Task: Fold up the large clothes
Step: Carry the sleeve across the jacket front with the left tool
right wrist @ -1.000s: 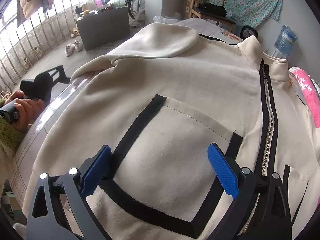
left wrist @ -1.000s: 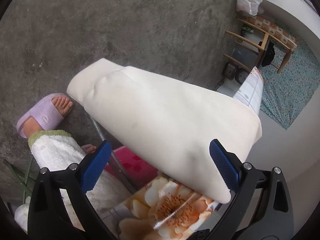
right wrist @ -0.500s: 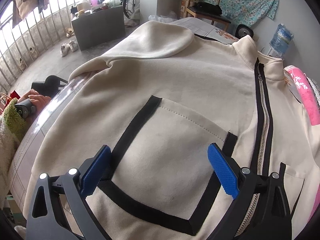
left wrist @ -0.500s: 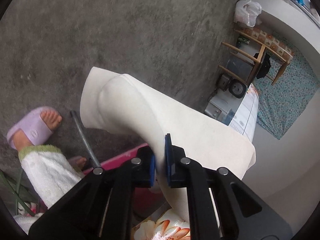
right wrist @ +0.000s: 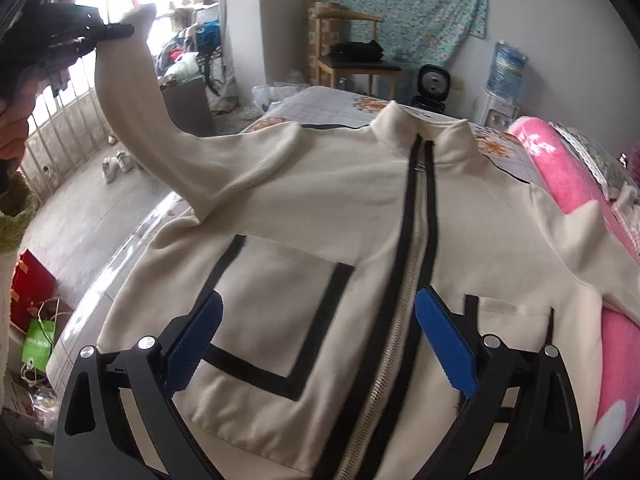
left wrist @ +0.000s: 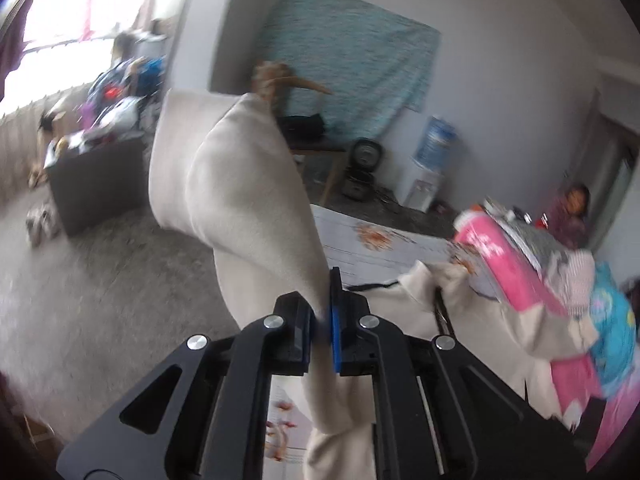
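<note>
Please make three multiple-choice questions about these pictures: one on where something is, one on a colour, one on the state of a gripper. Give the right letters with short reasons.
1. Where does the jacket body lie?
A. on the floor
B. on the table
C. on a chair

2. What colour is the trim beside the zipper?
A. black
B. red
C. green

3. What is the left gripper doing?
A. hanging open
B. shut on the sleeve
C. holding a bottle

Answers: 1 B, the jacket is spread on the floral table. 2 A, dark bands flank the zipper. 3 B, the sleeve is pinched and raised; the right gripper is open.
</note>
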The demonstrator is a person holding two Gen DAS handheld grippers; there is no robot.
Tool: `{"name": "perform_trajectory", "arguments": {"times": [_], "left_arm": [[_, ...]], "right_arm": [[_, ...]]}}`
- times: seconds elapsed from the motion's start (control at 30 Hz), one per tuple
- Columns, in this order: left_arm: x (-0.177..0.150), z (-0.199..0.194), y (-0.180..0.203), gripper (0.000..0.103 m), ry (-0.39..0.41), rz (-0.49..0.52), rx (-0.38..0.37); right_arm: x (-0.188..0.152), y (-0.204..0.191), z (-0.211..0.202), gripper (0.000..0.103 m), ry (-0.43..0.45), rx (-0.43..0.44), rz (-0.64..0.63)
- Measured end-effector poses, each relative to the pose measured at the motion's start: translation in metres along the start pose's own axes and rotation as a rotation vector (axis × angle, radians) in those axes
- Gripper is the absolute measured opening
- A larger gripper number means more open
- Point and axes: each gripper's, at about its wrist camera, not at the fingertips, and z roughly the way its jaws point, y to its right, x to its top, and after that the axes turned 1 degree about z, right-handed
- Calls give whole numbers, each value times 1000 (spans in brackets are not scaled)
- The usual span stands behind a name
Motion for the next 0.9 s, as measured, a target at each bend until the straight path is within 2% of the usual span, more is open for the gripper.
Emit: {"name": "perform_trajectory", "arguments": {"times": [0.07, 0.13, 0.17, 0.23, 0.27, 0.33, 0.37, 0.4, 0.5, 0.57, 0.67, 0.73, 0.77, 0.83, 0.9], "left_arm": [[-20, 6, 54, 8, -53, 132, -43], [-49, 22, 88, 15, -140, 203, -95], [-72, 30, 98, 19, -189, 211, -117], [-119, 53, 109, 44, -319, 201, -136], [-143, 66, 109, 47, -387, 185, -147], [-183, 70, 105, 47, -468, 164, -140], [-191, 72, 102, 47, -485, 148, -135], [-197, 68, 97, 48, -482, 124, -147], [-200, 37, 81, 64, -401, 41, -233], [-198, 15, 68, 66, -339, 19, -260], [-205, 7, 60, 66, -333, 3, -199], [-206, 13, 56, 64, -354, -22, -146], [-210, 19, 54, 62, -372, -26, -114], [-220, 24, 48, 50, -407, -30, -59], [-228, 24, 40, 46, -414, -55, -53]], "right_arm": [[-7, 22, -9, 94, -1, -37, 45], [-17, 43, -18, 94, -7, -70, 91], [-24, 56, -22, 94, -13, -86, 121], [-36, 78, -25, 94, -34, -109, 174], [-43, 91, -26, 94, -52, -118, 206], [-51, 111, -27, 94, -81, -120, 256], [-55, 122, -27, 94, -96, -114, 282], [-56, 129, -26, 94, -101, -104, 303], [-55, 148, -28, 94, -90, -60, 362], [-49, 153, -25, 94, -75, -15, 405], [-28, 154, -15, 94, -55, 85, 457], [-7, 149, -3, 88, -46, 147, 464], [6, 146, 8, 87, -47, 177, 464], [27, 137, 30, 82, -67, 231, 464], [44, 130, 63, 75, -123, 261, 477]]}}
